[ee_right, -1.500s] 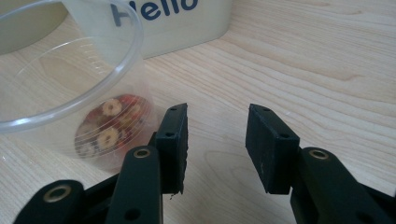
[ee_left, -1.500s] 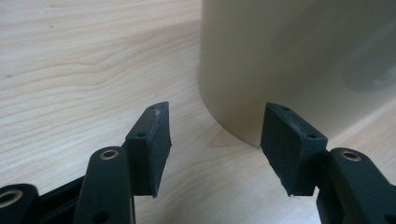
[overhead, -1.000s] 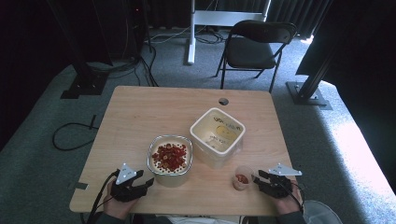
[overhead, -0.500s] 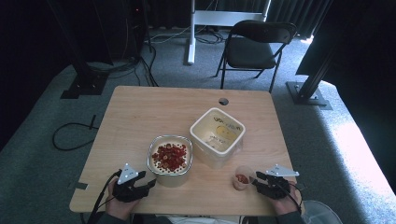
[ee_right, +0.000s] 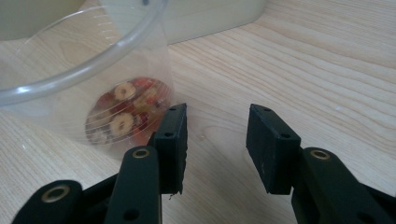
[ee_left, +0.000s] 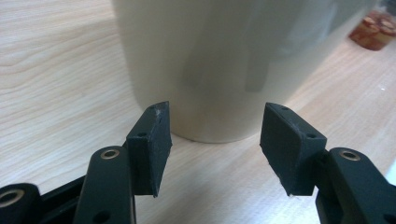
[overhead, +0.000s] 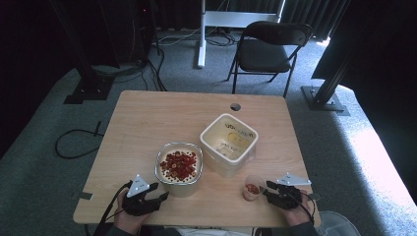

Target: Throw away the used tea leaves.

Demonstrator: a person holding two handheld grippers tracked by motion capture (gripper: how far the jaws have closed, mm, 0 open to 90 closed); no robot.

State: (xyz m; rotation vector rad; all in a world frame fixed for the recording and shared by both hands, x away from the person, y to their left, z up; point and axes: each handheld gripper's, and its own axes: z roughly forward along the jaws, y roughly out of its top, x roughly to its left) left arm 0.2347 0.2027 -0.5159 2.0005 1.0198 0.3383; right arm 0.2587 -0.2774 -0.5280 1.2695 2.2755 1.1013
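A cream square bowl (overhead: 178, 167) holding red dried fruit slices sits at the front middle of the table. In the left gripper view its pale wall (ee_left: 224, 60) rises just beyond my left gripper (ee_left: 215, 140), which stands open with nothing between its fingers. In the high view the left gripper (overhead: 160, 195) lies low at the bowl's front left. A small clear cup (overhead: 252, 188) with a few red slices stands at the front right. My right gripper (overhead: 268, 189) is open beside it. In the right gripper view the cup (ee_right: 116, 98) is left of the left jaw, outside the gap of the right gripper (ee_right: 217, 144).
An empty white square container (overhead: 228, 140) stands behind and between the bowl and the cup; its wall (ee_right: 210, 18) shows behind the cup. The wooden table (overhead: 147, 123) has a cable hole (overhead: 235, 106) at the back. A folding chair (overhead: 270, 49) stands beyond.
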